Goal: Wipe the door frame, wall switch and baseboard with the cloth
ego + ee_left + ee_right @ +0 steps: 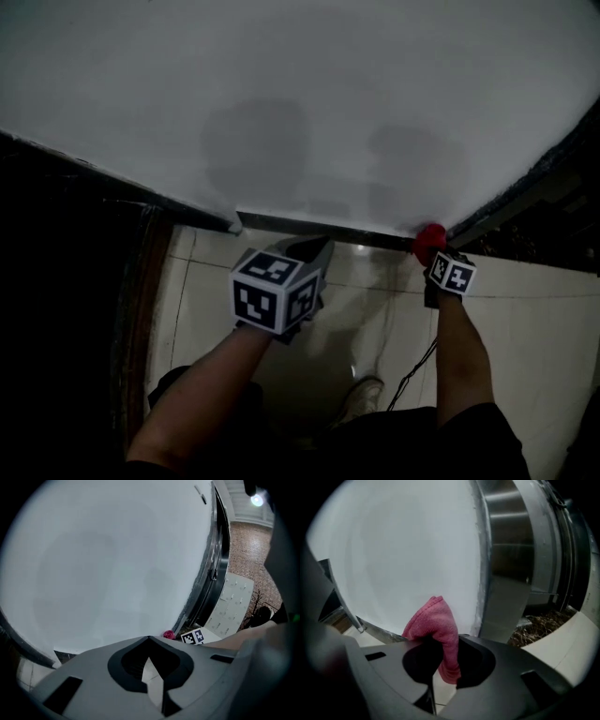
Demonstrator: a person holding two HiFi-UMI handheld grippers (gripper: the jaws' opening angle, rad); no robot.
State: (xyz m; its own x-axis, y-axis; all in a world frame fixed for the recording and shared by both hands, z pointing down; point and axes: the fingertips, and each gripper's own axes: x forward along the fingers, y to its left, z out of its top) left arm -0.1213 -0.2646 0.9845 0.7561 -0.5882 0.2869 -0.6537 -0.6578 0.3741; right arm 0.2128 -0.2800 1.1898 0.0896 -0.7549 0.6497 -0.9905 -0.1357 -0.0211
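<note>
One pink cloth (near baseboard)

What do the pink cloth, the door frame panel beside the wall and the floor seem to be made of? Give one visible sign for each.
Cloth: soft woven or microfibre fabric, matte; fine ribbed texture, limp folds.
Door frame: probably brushed metal, perhaps stainless steel; grey sheen with streaked reflections.
Floor: likely glazed tile; grout lines, glossy glare.

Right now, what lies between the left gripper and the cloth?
Head view: only bare floor tiles separate the left gripper from the cloth.
</note>
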